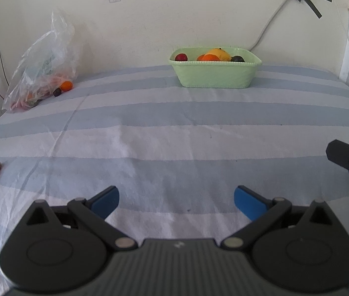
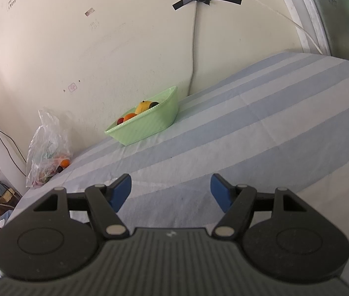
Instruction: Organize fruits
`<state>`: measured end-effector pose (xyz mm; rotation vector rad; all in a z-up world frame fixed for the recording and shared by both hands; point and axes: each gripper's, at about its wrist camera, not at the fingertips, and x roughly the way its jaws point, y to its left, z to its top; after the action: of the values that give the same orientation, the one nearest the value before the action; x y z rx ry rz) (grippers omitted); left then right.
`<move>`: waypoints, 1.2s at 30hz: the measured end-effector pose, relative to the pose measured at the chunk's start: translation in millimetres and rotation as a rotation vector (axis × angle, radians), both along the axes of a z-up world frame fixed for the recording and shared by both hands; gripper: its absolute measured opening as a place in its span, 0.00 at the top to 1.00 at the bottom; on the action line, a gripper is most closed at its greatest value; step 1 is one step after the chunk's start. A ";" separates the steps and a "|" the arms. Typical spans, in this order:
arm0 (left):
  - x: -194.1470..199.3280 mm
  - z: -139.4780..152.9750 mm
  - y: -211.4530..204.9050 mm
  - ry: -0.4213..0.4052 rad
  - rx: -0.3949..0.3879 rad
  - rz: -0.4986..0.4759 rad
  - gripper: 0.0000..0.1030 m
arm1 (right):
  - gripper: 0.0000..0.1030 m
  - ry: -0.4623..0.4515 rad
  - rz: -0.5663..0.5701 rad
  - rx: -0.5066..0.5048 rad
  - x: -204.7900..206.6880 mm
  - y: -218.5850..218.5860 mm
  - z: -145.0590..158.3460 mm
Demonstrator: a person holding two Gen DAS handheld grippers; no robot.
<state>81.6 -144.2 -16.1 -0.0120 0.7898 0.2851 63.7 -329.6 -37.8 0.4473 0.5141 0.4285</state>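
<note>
striped cloth [image 1: 174, 113]: one basket [image 1: 215, 74], one bag [image 1: 43, 69]

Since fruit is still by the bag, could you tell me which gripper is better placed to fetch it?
Probably the left gripper. The bag and the orange at its mouth lie to the left; the right gripper, also open and empty, is further right of them.

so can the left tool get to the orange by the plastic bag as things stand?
Probably yes. The left tool is open and empty, and only bare striped cloth lies between it and the orange, which sits at the mouth of the plastic bag, a dark fruit beside it.
</note>
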 end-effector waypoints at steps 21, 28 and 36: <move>6.5 6.3 -6.3 -0.024 0.067 -0.031 0.00 | 0.29 0.000 -0.004 0.010 1.8 -2.2 -2.4; 4.1 7.8 -9.7 -0.041 0.078 -0.043 0.00 | 0.29 0.001 -0.006 0.009 1.7 -2.8 -2.5; 3.0 8.6 -7.7 -0.047 0.077 -0.043 0.00 | 0.29 0.001 -0.005 0.002 0.9 -0.1 -1.3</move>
<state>84.6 -151.9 -7.5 0.0703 0.7307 0.2735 64.5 -329.7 -39.2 0.4502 0.5131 0.4238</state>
